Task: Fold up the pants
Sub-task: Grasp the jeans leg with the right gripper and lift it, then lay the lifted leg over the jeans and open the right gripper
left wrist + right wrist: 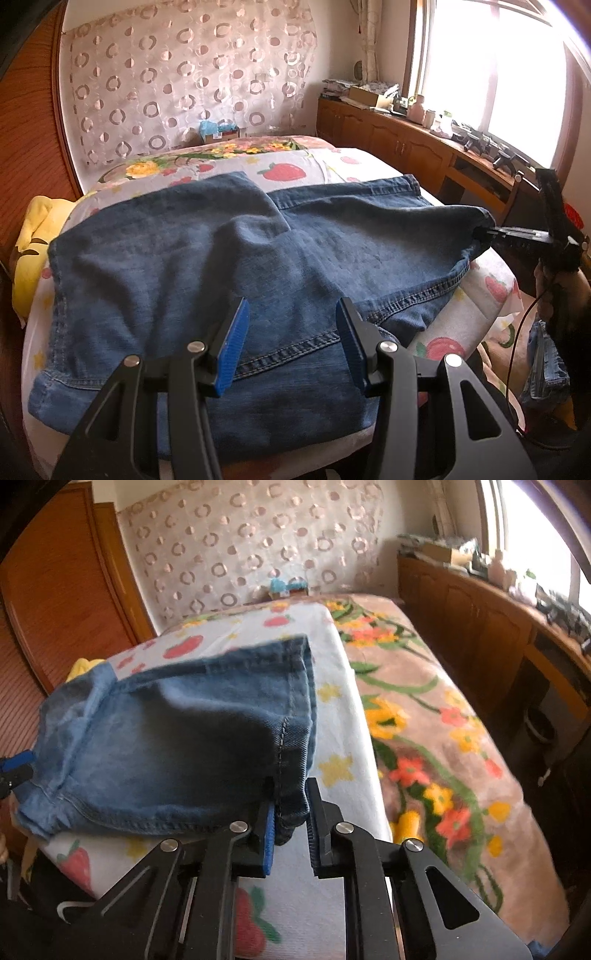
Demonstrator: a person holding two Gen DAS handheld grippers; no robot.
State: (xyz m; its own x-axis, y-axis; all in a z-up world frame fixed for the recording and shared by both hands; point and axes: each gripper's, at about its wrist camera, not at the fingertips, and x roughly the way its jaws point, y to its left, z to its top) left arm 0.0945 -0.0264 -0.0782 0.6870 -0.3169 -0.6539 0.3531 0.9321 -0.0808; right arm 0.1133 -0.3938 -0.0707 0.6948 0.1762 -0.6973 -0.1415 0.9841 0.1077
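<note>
The left gripper (pixel 291 343) hangs with fingers apart over the jeans (pixel 221 266) on the bed (pixel 491 295); the right gripper (pixel 290 819) pinches the hem corner, probably to carry it over for a fold.

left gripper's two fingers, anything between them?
Nothing is held. In the left wrist view the left gripper hangs open over the jeans; only denim shows in the gap, and the blue pads look clear of it.

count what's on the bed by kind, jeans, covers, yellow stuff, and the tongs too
jeans: 1
strawberry sheet: 1
floral blanket: 1
yellow cloth: 1
tongs: 2, left tongs open above the jeans, right tongs shut on the jeans
total: 6
</note>
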